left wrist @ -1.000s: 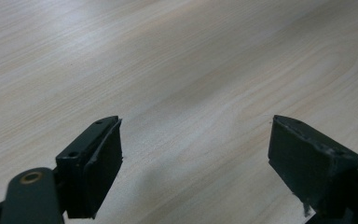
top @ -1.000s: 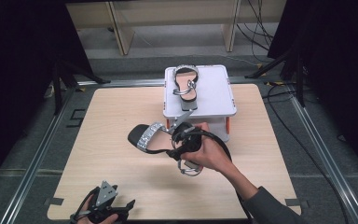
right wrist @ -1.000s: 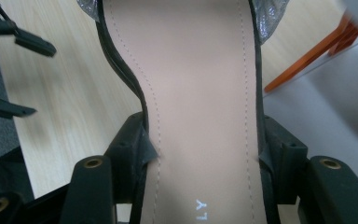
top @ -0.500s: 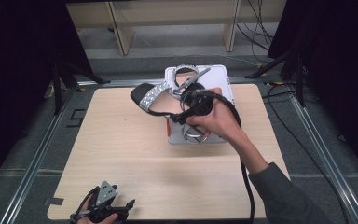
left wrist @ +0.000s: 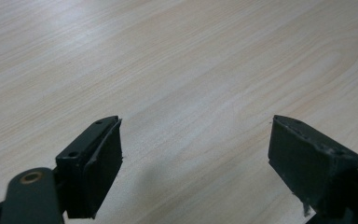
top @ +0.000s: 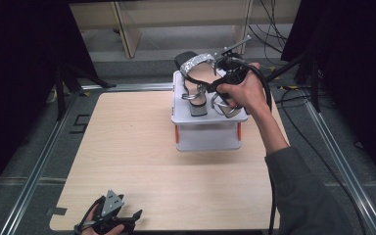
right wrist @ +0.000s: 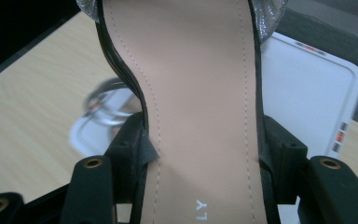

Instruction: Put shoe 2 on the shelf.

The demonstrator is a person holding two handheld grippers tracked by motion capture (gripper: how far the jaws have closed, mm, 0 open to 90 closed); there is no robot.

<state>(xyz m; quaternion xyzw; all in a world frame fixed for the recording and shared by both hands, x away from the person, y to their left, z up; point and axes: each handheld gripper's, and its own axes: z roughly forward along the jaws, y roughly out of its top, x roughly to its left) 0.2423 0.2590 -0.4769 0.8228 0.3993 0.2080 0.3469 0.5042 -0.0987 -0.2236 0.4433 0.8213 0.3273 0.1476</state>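
Pale wood table (top: 142, 161), dark surroundings; white stand (top: 208, 139); right gripper (top: 220, 85) clamping sandal (top: 196, 66); left gripper (top: 108, 220) wide, empty.

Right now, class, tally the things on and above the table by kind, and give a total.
Sandals: 2, the held sandal and the resting sandal
Grippers: 2, the left gripper and the right gripper
White stand: 1
Table: 1
Total: 6
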